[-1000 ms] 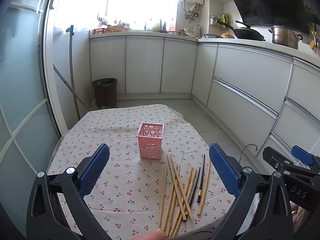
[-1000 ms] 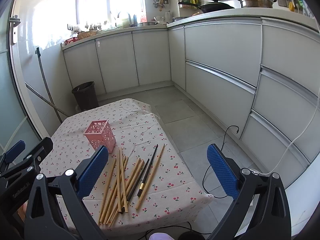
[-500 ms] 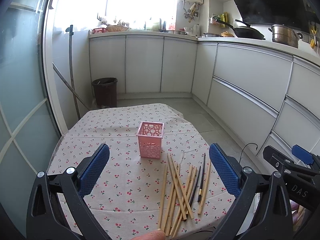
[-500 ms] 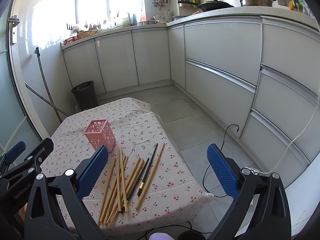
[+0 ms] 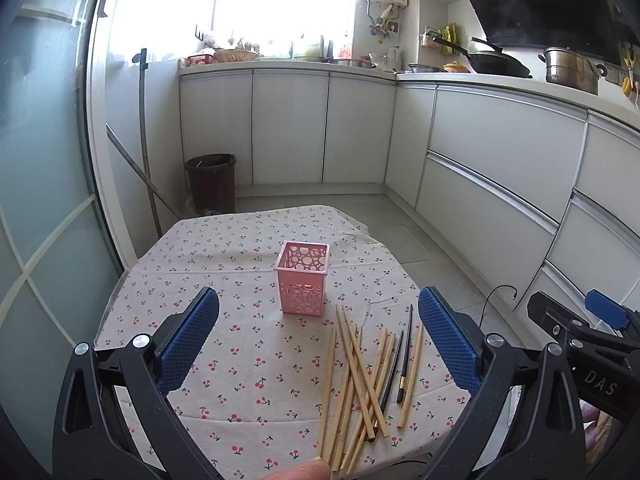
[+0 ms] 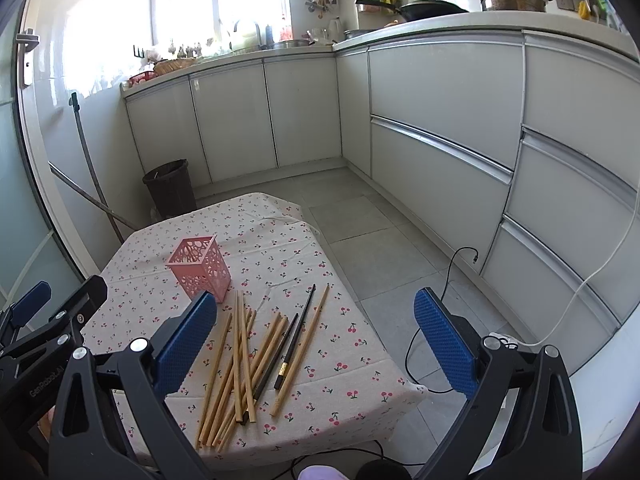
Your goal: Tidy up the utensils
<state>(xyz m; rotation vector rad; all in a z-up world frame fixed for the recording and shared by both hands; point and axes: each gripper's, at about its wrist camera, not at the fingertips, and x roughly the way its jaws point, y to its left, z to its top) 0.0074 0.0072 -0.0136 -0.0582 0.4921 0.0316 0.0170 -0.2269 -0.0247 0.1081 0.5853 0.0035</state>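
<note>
A pink perforated holder [image 5: 303, 278] [image 6: 202, 268] stands upright and looks empty on the cherry-print tablecloth [image 5: 224, 264] [image 6: 276, 240]. In front of it lies a loose pile of several wooden chopsticks [image 5: 352, 384] [image 6: 240, 364], with two dark ones [image 5: 404, 360] [image 6: 294, 340] along its right side. My left gripper [image 5: 320, 340] hovers open above the table's near edge, nothing between its blue pads [image 5: 188, 338]. My right gripper [image 6: 316, 344] is open too, over the table's right corner and the floor. Each view shows part of the other gripper at its edge.
A dark waste bin [image 5: 211, 182] [image 6: 170, 188] and a leaning mop handle [image 5: 142, 140] stand beyond the table's far end. White kitchen cabinets [image 5: 500, 184] run along the back and right. A black cable [image 6: 444, 312] lies on the tiled floor right of the table.
Almost nothing has changed. Both grippers stay open, and the views shift only very slightly. The holder and the chopsticks lie where they were.
</note>
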